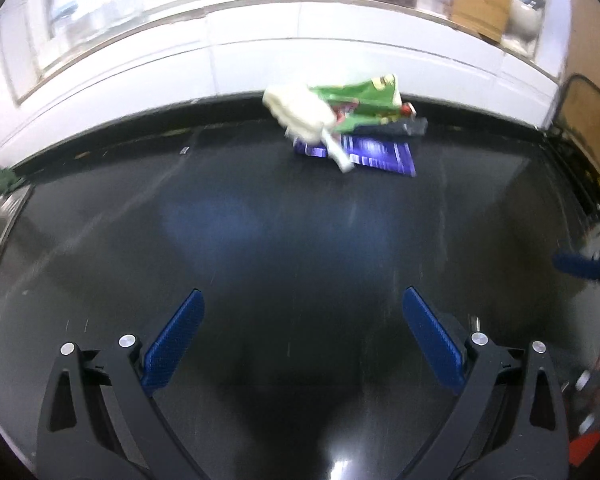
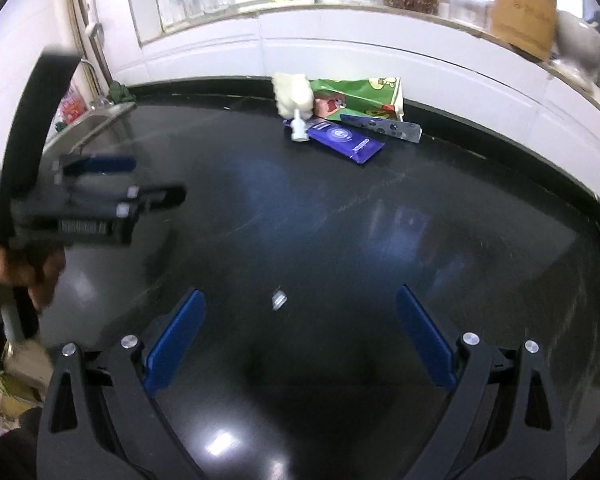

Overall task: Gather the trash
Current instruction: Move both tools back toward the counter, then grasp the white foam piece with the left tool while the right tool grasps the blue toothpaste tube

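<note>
A pile of trash lies at the back of the black counter against the white wall: a crumpled white bottle (image 1: 300,114) (image 2: 294,94) with a nozzle, a green snack bag (image 1: 360,98) (image 2: 360,94), a purple wrapper (image 1: 376,156) (image 2: 346,140) and a dark flat packet (image 1: 404,126) (image 2: 384,126). A small clear scrap (image 2: 279,300) lies on the counter between the right gripper's fingers. My left gripper (image 1: 302,300) is open and empty, well short of the pile. My right gripper (image 2: 300,300) is open and empty. The left gripper also shows blurred at the left of the right wrist view (image 2: 96,200).
A steel sink (image 2: 100,120) sits at the counter's left end. A window sill (image 2: 340,4) above the wall holds bottles, jars and a cardboard box (image 2: 520,4). The black counter (image 1: 280,240) stretches between grippers and pile.
</note>
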Motion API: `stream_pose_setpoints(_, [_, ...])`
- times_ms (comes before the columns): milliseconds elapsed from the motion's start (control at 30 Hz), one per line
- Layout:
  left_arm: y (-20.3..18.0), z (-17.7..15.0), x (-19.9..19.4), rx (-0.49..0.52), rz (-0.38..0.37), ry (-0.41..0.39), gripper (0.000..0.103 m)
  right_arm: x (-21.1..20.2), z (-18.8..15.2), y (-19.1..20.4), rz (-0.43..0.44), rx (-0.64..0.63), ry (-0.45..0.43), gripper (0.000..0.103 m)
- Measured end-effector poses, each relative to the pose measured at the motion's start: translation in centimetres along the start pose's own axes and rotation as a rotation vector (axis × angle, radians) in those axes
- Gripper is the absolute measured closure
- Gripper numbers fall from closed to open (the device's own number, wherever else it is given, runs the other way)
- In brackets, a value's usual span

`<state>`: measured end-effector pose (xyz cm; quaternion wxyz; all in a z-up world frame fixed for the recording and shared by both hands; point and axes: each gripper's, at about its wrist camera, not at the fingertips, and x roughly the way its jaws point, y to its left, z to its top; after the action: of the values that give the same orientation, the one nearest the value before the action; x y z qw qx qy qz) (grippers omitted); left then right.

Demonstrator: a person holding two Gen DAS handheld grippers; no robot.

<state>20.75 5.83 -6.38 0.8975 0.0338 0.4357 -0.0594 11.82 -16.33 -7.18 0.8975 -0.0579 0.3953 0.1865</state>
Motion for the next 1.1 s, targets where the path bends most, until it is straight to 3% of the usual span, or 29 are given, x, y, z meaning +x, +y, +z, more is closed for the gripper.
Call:
stream_pose_setpoints(233, [0.1, 8.7, 7.7, -0.030, -0.016, 0.020, 0.007, 7.3, 4.8, -2.6, 0.007, -0.085, 0.043, 0.010])
stream_pose_setpoints(433, [0.0, 12.9, 12.8, -0.032, 0.005, 0.036, 0.007, 12.5, 8.7, -4.7, 0.023, -0.134, 0.071, 0.010])
stream_pose_setpoints(633, [1.1, 15.0, 14.6, -0.032, 0.010, 0.022, 0.007, 15.5, 12.4, -5.8, 0.108, -0.198, 0.070, 0.010])
stream_pose_setpoints(700, [1.5, 15.2, 14.9, -0.029, -0.018, 0.026, 0.017, 16.1, 13.3, -5.9, 0.134, -0.229, 0.072, 0.011])
stream_pose_setpoints(800, [2.3, 14.9, 15.0, -0.018, -0.081, 0.054, 0.052, 16.6, 14.1, -5.7, 0.177, -0.288, 0.074, 0.011])
stream_pose_setpoints(967, [3.7, 13.9, 13.7, -0.005, -0.086, 0.058, 0.066, 16.5, 14.3, -4.9, 0.221, -0.339, 0.071, 0.014])
stream_pose_setpoints(1000, [4.0, 13.8, 13.3, -0.003, -0.085, 0.054, 0.067, 16.3, 14.3, -4.7, 0.224, -0.337, 0.068, 0.019])
stream_pose_setpoints(1033, [4.5, 13.5, 12.5, 0.004, -0.082, 0.046, 0.068, 16.1, 14.4, -4.5, 0.226, -0.332, 0.063, 0.032])
stream_pose_setpoints(1100, [5.2, 13.0, 10.9, 0.014, -0.070, 0.038, 0.068, 16.3, 14.4, -4.3, 0.217, -0.334, 0.070, 0.042])
